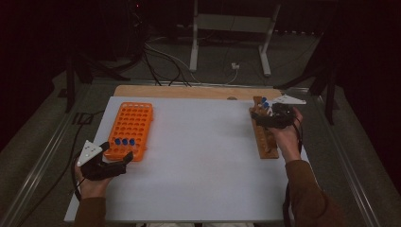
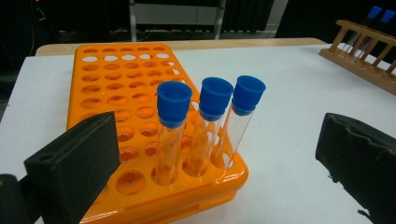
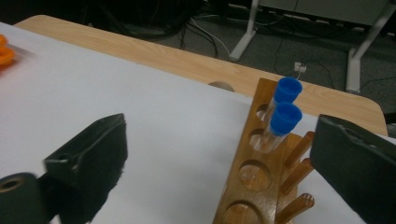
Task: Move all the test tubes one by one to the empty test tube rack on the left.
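High view: the left hand-held gripper (image 1: pixel 120 161) sits at the orange tube rack (image 1: pixel 131 128) on the white desk (image 1: pixel 198 156); the right hand-held gripper (image 1: pixel 259 117) hovers over the wooden rack (image 1: pixel 265 142).

Left gripper view: jaws wide open and empty, three blue-capped test tubes (image 2: pixel 208 126) upright between them.

Right gripper view: jaws wide, gripping nothing, two capped tubes (image 3: pixel 280 119) standing in the wooden rack.

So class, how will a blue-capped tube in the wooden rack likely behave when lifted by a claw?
The blue-capped tube looks clear and thin-walled, so probably fragile and light. Its smooth round body may slip, and would likely roll if laid down. The wooden rack holds it tilted.
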The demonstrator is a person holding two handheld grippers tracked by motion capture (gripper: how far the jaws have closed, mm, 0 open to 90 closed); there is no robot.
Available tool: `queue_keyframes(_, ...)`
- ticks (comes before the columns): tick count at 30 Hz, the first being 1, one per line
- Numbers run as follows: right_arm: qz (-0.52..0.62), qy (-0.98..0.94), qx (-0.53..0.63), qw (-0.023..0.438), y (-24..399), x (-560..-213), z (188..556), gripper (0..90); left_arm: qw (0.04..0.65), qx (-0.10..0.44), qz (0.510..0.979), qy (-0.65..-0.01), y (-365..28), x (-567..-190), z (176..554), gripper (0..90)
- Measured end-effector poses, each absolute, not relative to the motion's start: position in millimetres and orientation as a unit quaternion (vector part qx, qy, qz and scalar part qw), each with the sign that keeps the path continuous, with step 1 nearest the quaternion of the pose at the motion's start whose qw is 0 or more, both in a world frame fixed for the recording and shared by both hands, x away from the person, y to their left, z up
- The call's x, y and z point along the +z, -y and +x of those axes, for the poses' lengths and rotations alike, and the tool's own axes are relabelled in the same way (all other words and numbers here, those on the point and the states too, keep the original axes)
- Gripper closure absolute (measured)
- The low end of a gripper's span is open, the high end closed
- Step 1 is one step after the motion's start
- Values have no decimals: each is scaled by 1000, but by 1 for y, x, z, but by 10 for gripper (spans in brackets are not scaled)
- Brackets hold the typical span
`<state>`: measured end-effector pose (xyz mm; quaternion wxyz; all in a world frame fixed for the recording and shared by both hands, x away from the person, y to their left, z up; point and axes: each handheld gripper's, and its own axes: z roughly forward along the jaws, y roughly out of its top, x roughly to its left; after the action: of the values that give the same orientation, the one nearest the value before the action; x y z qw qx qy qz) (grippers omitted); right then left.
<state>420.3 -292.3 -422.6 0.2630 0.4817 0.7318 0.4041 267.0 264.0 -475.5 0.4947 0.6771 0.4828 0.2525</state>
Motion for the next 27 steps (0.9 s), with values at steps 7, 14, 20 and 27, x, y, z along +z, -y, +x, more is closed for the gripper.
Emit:
queue_keyframes(7,503,-722,396,261,299,-427,434,145,495,252,677,-484,-265,-475,267,7)
queue_keyframes(14,524,-711,397,251,307,-433,443,301,495,251,676,-484,-266,-476,267,6)
queue_keyframes(20,528,-714,382,255,307,-441,449,445,495,251,676,-485,-266,-476,267,7)
queue_keyframes(27,533,-715,367,264,305,-447,456,583,495,250,677,-484,-266,-476,267,7)
